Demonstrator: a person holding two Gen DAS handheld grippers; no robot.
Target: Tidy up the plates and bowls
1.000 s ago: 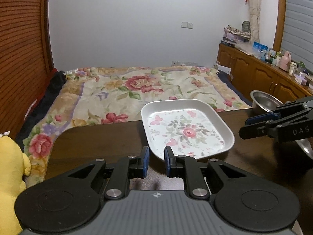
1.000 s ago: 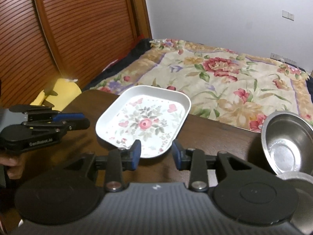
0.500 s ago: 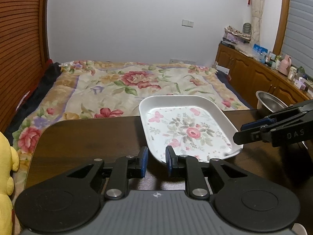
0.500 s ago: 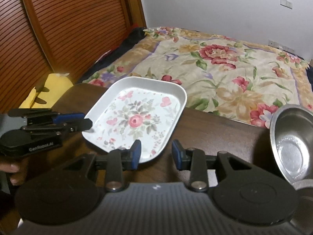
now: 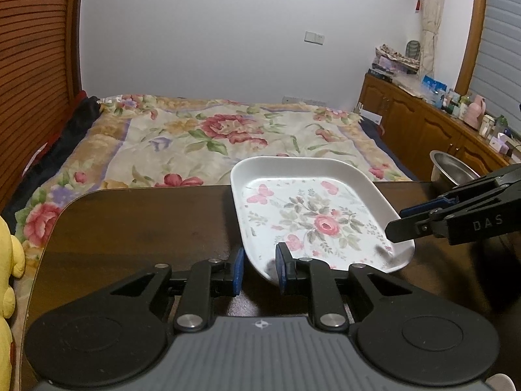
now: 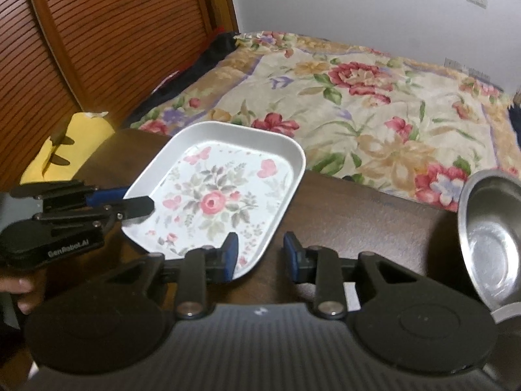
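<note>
On the dark table (image 5: 136, 224), floral plate (image 5: 312, 218) lies flat, empty. Left gripper (image 5: 259, 268) jaws apart, straddling its near corner rim; right gripper (image 6: 260, 254) jaws apart around its other near edge, probably for a two-sided lift. Steel bowl (image 6: 491, 244) stands beside, empty

Floral bed (image 5: 228, 137), white wall (image 5: 228, 32)

Plate (image 5: 312, 215): glossy white, smooth, printed flowers. Bowl (image 6: 491, 244): shiny bare metal. Table (image 5: 140, 224): dark polished wood, reflective. Grippers: matt black plastic, blue pads (image 5: 238, 270). Bedspread (image 5: 208, 140): soft floral cloth.
</note>
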